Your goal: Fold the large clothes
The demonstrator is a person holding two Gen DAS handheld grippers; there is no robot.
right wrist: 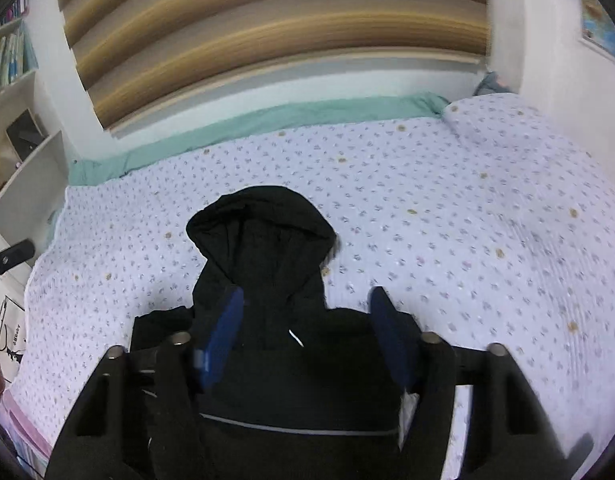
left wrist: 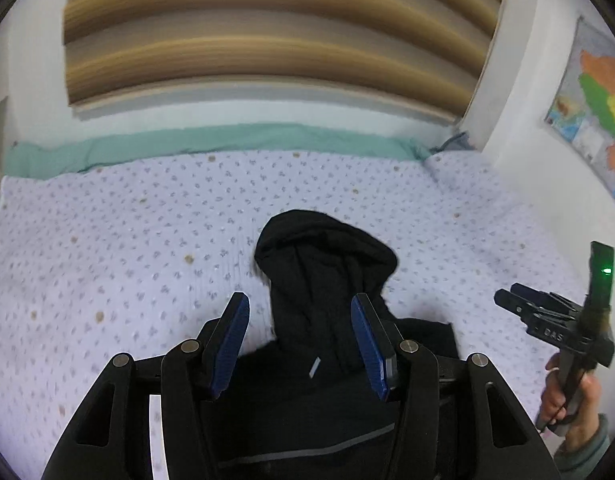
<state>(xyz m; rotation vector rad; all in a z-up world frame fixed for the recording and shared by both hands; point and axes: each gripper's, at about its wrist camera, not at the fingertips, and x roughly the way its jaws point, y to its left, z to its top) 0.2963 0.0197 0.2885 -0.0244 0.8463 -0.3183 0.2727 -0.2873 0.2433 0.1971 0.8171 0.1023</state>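
Observation:
A black hoodie lies flat on the bed with its hood pointing toward the far wall and its body folded in below. In the left wrist view my left gripper hangs above the hoodie, its blue pads apart and nothing pinched between them. My right gripper hovers over the same hoodie with its jaws apart and empty. The right gripper also shows at the right edge of the left wrist view, held by a hand. A black part of the left gripper pokes in at the left edge of the right wrist view.
A white bedspread with small flowers covers the bed, and a teal sheet runs along its far side. A striped blind hangs behind, a map poster is on the right wall, and a white bookshelf stands left. A pillow lies far right.

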